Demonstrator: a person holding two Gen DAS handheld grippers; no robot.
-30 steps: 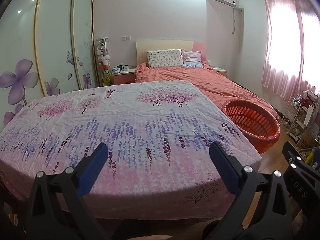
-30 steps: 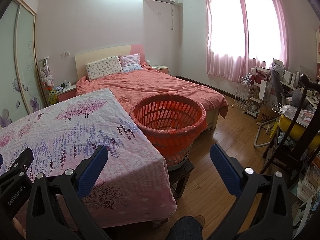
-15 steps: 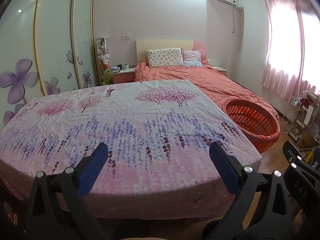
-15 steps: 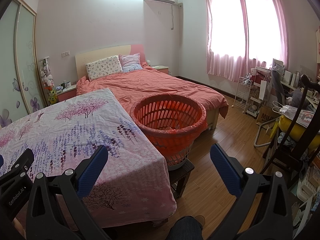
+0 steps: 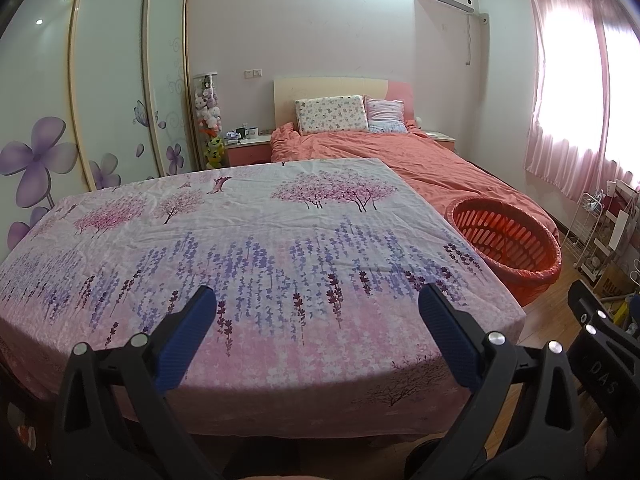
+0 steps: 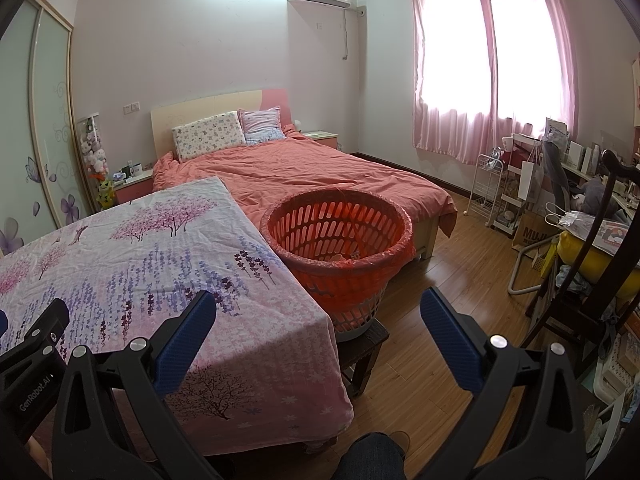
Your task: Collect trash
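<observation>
Trash is absent from the floral cloth (image 5: 280, 248); both the left gripper (image 5: 316, 320) and right gripper (image 6: 318, 322) hang spread and empty, so scan before reaching toward the basket (image 6: 340, 236).

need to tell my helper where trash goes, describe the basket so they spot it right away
Find the table with the flowery cloth at the foot of the bed. Off its right corner, on a low dark stool, stands the basket: round, slotted, the only orange-red tub there.

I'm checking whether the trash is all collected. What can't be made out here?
- Basket contents: right wrist view, front wall hides most; left wrist view, the table edge cuts it off.
- Floor under the table: both views, floral cloth hides it.
- Nightstand items: too small.
</observation>
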